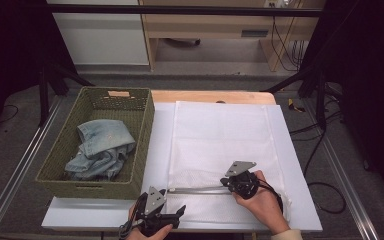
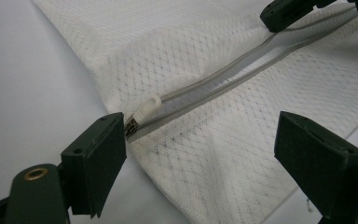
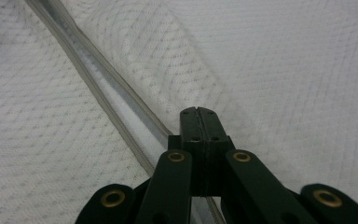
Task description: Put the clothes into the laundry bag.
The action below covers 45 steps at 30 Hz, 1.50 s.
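Two grippers work the white mesh laundry bag [image 1: 220, 145] at table centre: right gripper [image 3: 198, 112] pinched shut by its grey zipper [image 2: 223, 84] — whether it grips cloth is unclear — left gripper [image 2: 200, 144] wide open, empty, straddling the white zipper pull [image 2: 147, 108] at seven o'clock. Likely next: clamping that pull.

Grey carpet floor [image 1: 215, 80] spreads behind the table [image 1: 210, 96], whose light wooden far edge shows past a white sheet. Against the far wall stand a white cabinet [image 1: 100, 37] on the left and a light wooden desk [image 1: 205, 25], black cables [image 1: 285, 45] hanging at its right. Dark metal frame bars [image 1: 180, 10] cross overhead.
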Each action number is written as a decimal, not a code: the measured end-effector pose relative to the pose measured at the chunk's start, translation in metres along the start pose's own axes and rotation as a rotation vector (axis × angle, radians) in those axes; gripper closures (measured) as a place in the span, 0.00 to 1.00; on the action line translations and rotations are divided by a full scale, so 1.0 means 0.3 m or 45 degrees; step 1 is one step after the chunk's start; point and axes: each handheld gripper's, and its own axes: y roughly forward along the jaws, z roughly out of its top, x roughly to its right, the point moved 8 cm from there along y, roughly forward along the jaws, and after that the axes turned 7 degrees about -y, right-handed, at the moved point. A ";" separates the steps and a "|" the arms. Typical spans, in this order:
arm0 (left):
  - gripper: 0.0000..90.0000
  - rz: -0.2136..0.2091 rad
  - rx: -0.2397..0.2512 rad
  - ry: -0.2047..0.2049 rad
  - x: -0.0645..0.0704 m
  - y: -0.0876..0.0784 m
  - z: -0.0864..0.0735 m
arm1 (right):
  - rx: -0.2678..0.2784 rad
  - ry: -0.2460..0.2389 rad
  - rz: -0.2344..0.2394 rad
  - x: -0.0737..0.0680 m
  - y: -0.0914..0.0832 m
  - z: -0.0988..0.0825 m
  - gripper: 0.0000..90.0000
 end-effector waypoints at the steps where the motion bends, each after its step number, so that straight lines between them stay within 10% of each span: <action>1: 0.18 -0.001 0.001 -0.001 0.000 0.000 0.000 | -0.002 0.001 0.003 -0.001 0.003 -0.003 1.00; 16: 0.18 -0.006 -0.004 -0.001 0.004 0.000 -0.001 | 0.010 0.002 0.001 0.008 -0.010 -0.056 0.56; 26: 0.18 -0.009 -0.013 -0.005 0.004 0.002 -0.003 | -0.032 0.016 0.018 0.026 0.015 -0.057 0.98; 45: 0.17 0.033 -0.026 0.045 -0.018 -0.066 0.161 | 0.264 0.036 -0.135 0.056 -0.153 0.091 0.99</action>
